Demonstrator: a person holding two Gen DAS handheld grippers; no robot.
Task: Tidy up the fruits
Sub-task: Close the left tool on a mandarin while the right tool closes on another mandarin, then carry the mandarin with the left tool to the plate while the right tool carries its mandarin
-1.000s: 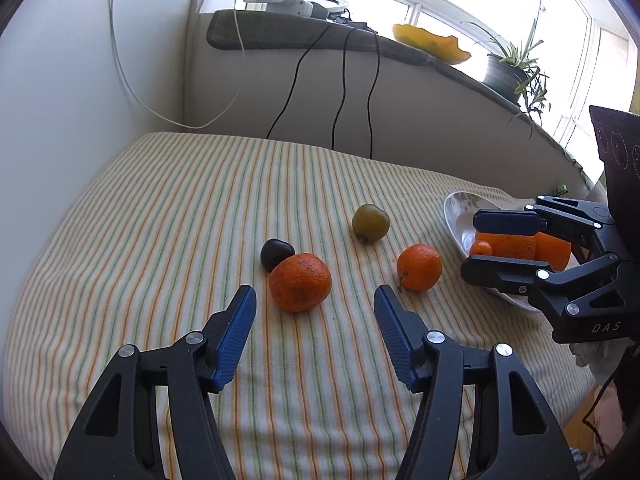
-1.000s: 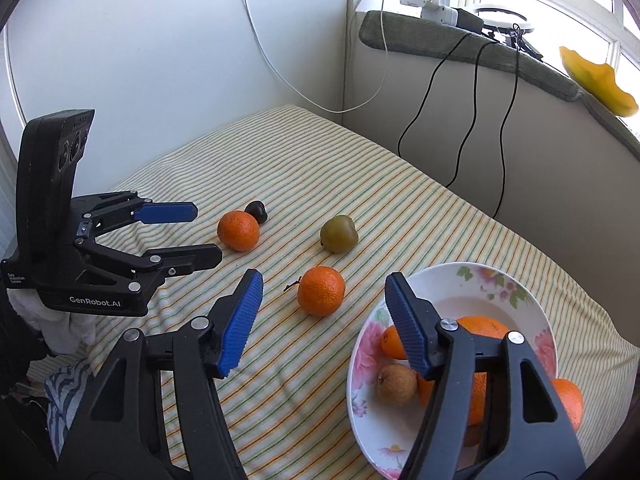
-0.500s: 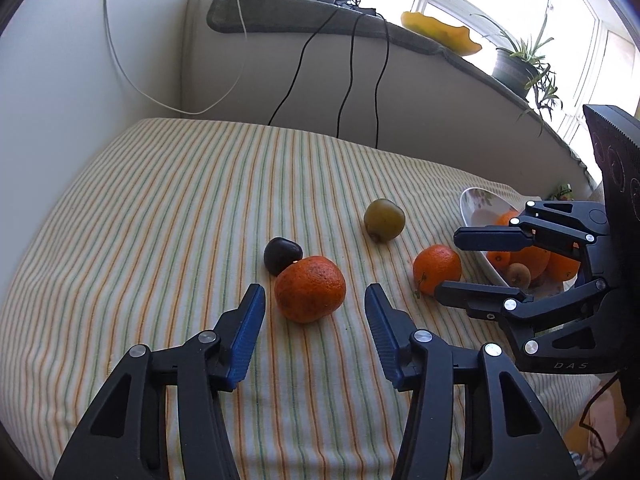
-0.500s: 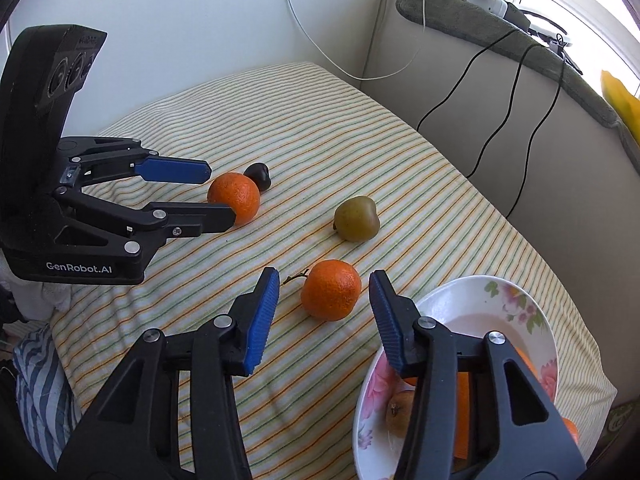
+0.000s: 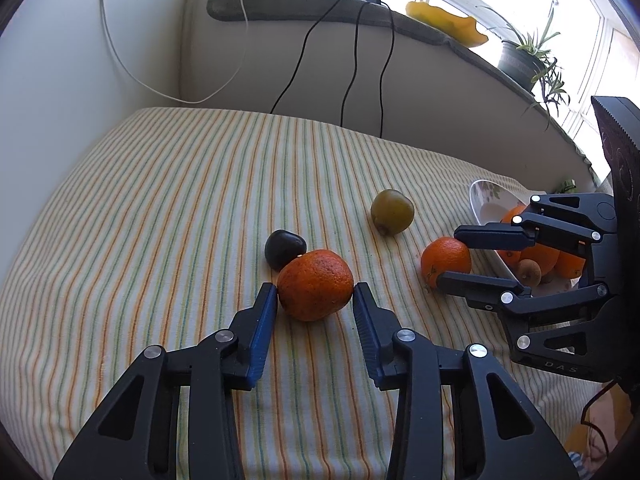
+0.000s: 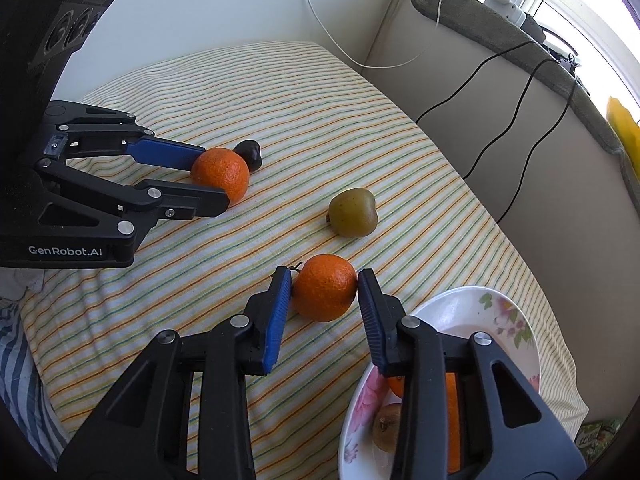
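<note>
Now pinching round orange mandarins (image 5: pixel 315 284) (image 6: pixel 325 287), both hand-held grippers (image 5: pixel 315 294) (image 6: pixel 322 286) having just been closing; risks bruising if squeezed harder.

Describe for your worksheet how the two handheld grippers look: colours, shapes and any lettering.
Both are matt black plastic scissor-linkage clamps with silver rivets and ribbed blue pads on the fingers. The left gripper has a boxy black body lettered "GenRobot.AI" in white, with round lenses on top. The right gripper shows faint "DAS" lettering on its body. No sleeves or hands are visible.
</note>
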